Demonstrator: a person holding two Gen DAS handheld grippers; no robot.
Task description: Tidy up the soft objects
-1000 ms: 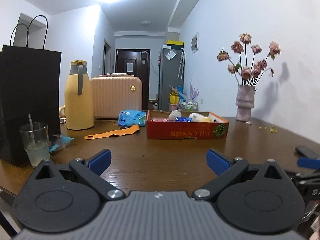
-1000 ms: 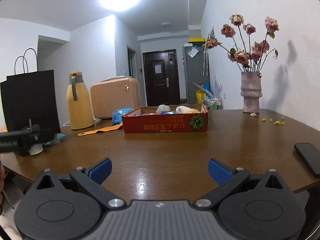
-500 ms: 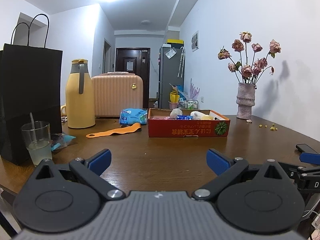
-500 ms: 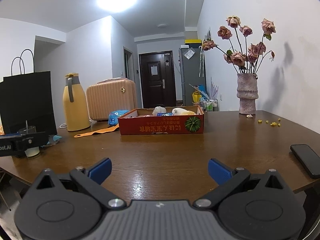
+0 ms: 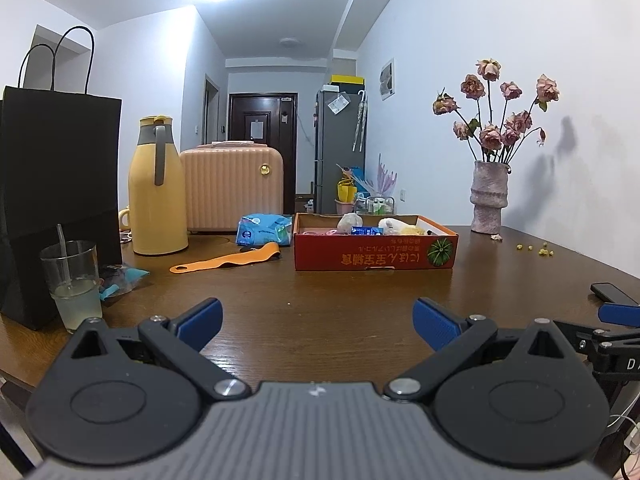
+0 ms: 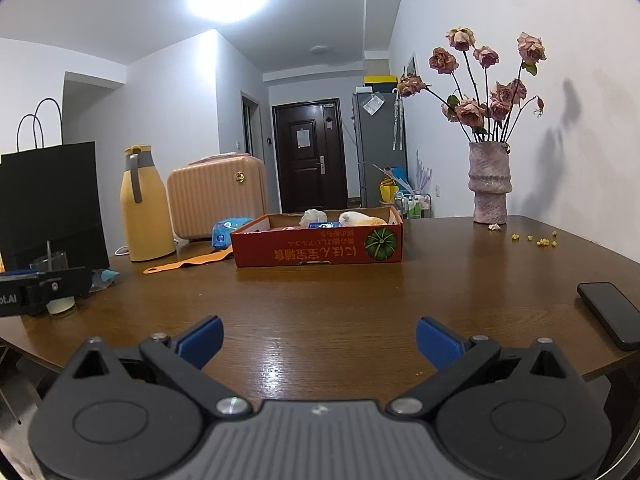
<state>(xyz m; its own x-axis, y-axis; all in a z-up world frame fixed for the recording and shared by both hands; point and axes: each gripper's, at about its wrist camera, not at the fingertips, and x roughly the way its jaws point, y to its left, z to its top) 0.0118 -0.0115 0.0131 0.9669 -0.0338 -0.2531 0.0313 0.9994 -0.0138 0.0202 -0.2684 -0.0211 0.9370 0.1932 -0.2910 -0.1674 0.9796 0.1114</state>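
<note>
1. Box (image 5: 374, 258), red cardboard, at mid-bench, well beyond both claws; soft items show above its rim: a pale lump (image 5: 349, 222), a blue packet (image 5: 366, 231), a white-and-yellow toy (image 5: 396, 226).
2. Loose soft goods lie left of the box: a blue pack (image 5: 262, 232) just beside its left wall, and an orange strap (image 5: 226, 260) stretched flat on the bench (image 5: 340, 312) in front of that pack.
3. Step in hand, as judged: the approach, nothing yet gripped. Which item is meant cannot be told. A sound course is to carry one claw forward over the bare bench, come down on the strap or pack from above, pinch at a bunched part, and lift before moving toward the box.
4. Hazards: the glass (image 5: 72, 280) with straw at the near left, the flask (image 5: 158, 188) behind the strap, and the phone (image 6: 610, 314) at the right edge.
5. Left claw (image 5: 318, 318): jaws wide apart, empty, held low and level at the near bench edge, pointing at the box.
6. Right claw (image 6: 320, 338): likewise apart and empty, level, beside the left one, the box slightly left of its axis.
</note>
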